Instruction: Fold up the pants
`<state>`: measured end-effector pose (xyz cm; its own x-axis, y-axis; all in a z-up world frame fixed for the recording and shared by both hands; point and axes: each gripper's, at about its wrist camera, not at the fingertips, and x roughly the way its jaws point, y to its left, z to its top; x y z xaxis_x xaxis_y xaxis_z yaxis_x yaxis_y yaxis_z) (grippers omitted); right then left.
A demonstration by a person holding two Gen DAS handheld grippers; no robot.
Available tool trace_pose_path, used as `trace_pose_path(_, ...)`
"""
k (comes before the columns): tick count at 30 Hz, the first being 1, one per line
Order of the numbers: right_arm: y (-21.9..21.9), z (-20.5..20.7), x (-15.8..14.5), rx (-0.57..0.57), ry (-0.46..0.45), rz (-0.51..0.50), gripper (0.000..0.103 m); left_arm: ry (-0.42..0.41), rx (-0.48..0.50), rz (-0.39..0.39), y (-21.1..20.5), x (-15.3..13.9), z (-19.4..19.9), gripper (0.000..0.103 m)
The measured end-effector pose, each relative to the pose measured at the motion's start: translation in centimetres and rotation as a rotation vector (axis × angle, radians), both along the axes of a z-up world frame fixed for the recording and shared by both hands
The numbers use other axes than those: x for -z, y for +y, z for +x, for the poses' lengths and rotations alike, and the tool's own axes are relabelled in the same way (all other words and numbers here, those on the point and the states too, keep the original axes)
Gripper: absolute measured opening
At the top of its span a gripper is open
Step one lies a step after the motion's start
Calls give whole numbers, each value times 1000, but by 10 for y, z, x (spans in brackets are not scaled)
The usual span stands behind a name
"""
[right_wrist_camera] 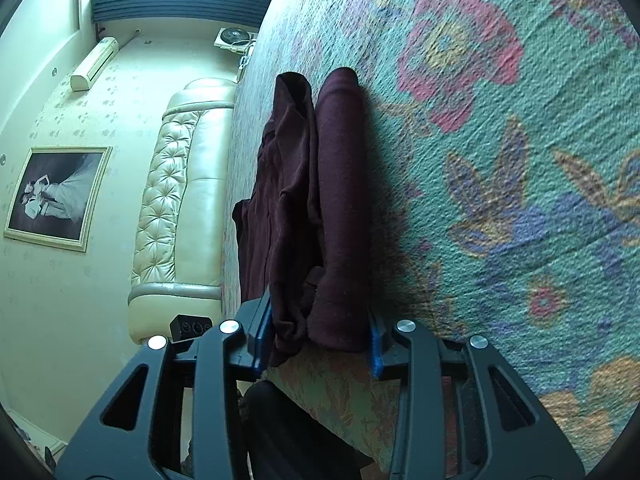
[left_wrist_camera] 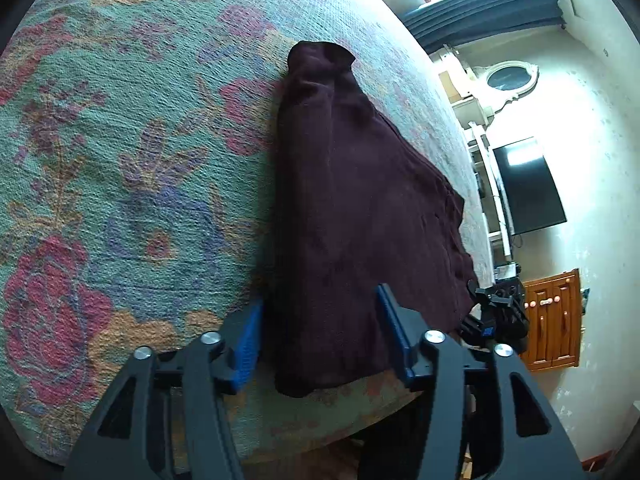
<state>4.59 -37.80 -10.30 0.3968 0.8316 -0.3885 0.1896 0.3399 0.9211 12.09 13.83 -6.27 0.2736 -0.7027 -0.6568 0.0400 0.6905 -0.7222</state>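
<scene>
Dark maroon pants (left_wrist_camera: 352,208) lie folded in a thick bundle on a floral bedspread (left_wrist_camera: 120,160). In the left wrist view my left gripper (left_wrist_camera: 320,332) is open, its blue pads (left_wrist_camera: 250,348) on either side of the bundle's near end. In the right wrist view the pants (right_wrist_camera: 320,200) show as stacked folds seen edge-on. My right gripper (right_wrist_camera: 320,336) is open wide with its blue pads (right_wrist_camera: 262,336) around the near end of the folds, not pressing them. The right gripper also shows in the left wrist view (left_wrist_camera: 496,312) beyond the pants' edge.
The bedspread's near edge (right_wrist_camera: 340,392) drops off just under the grippers. A cream tufted headboard (right_wrist_camera: 180,200) and a framed photo (right_wrist_camera: 56,196) are left in the right wrist view. A dark television (left_wrist_camera: 528,188) and wooden cabinet (left_wrist_camera: 556,320) stand beyond the bed.
</scene>
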Motion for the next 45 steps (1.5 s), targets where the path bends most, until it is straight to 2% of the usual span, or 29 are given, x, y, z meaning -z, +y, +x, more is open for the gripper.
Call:
trace_pose_path(2,-4,-1,1,5,2,9,40,-8,-5,-27,1,-2,0,74)
trace_pose_path(6,-12,-4,1,6,2,10,42,-35,-1,5,-2,-7,-3,76)
trace_pose_path(11,-22,-13,-1,18,3,-12,48,-88,4,129,-11,-16,-11,77)
trace_pose_path(18,-28,-24,-14,41,2,-95,63,-140,5,317,-29,-20,-23,81)
trace_pose_path(25,-11,-37,-34,10,-32,-270,82,-174,-9,459,-42,-26,-30,81)
trace_pose_path(29,2,-46,-42,-15,-48,-361,87,-189,-43,517,-44,-30,-38,81)
trace_pose_path(33,16,-57,-48,-36,-65,-465,89,-212,-74,578,-48,-34,-49,81)
trace_pose_path(37,20,-67,-51,-8,-63,-505,89,-242,-87,635,-56,-38,-61,81)
trace_pose_path(45,44,-77,-62,-23,-97,-674,89,-291,-160,684,-61,-46,-77,81)
